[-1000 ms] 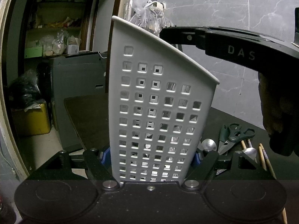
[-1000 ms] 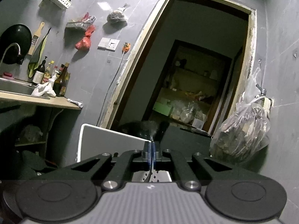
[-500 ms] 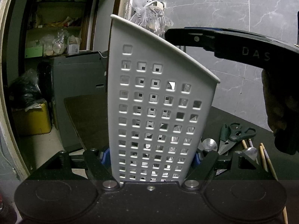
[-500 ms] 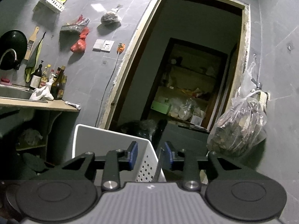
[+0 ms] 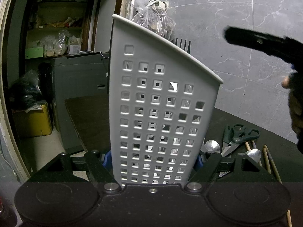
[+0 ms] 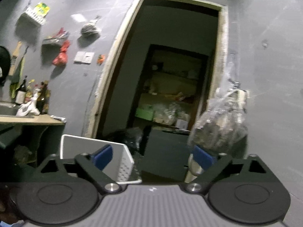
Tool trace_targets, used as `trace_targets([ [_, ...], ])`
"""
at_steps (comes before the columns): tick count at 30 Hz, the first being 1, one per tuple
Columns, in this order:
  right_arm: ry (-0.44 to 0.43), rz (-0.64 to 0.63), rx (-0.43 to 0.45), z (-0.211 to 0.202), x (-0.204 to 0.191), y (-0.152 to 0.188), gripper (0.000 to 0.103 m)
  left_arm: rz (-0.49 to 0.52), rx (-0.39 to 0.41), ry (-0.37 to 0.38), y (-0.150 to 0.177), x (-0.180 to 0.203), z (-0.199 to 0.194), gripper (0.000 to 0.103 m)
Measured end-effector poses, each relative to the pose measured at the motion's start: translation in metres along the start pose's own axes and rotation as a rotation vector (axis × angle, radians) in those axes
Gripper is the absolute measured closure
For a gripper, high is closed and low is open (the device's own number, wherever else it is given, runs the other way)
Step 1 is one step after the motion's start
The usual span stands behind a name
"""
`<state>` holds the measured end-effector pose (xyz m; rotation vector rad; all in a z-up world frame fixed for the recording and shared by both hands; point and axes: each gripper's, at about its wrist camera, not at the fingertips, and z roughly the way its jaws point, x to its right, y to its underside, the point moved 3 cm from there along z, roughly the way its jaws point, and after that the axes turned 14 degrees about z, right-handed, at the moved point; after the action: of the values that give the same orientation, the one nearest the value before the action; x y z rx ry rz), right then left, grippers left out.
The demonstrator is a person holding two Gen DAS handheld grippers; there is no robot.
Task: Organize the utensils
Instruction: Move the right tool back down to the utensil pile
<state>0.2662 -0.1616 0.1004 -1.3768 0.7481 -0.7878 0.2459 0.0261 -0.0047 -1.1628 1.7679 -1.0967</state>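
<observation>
My left gripper (image 5: 152,159) is shut on a white perforated utensil holder (image 5: 161,102), its blue pads pressing the two sides near the base. The holder stands upright on the dark table (image 5: 89,117). A dark fork (image 5: 181,44) stands inside it, tines poking above the rim. The right gripper (image 6: 153,155) points level at the doorway, above and to the right of the holder (image 6: 90,151). Its jaws are opening wide with nothing between the blue pads (image 6: 103,156). From the left wrist view its black body (image 5: 265,43) shows at the upper right.
Green-handled scissors (image 5: 238,136), two spoons (image 5: 212,146) and chopsticks (image 5: 269,160) lie on the table right of the holder. A plastic bag (image 6: 223,121) hangs on the wall. Behind are a doorway with shelves (image 6: 170,98) and a counter with bottles (image 6: 32,102).
The right gripper went from shut on the fork's thin handle to wide open, and drew away to the right. The fork now stands in the holder. The left gripper stayed put.
</observation>
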Motion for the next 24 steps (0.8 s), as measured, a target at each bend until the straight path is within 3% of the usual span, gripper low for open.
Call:
trace_targets([
  [9, 0.137, 0.131, -0.118, -0.040, 0.035, 0.023, 0.000, 0.003, -0.002, 0.000, 0.000, 0.000, 0.000, 0.026],
  [19, 0.184, 0.275, -0.330, -0.067, 0.054, 0.072, 0.000, 0.007, -0.005, -0.003, 0.000, 0.000, -0.001, 0.026],
  [24, 0.198, 0.302, -0.388, -0.073, 0.056, 0.086, 0.000, 0.007, -0.007, -0.004, 0.002, 0.001, -0.002, 0.026],
])
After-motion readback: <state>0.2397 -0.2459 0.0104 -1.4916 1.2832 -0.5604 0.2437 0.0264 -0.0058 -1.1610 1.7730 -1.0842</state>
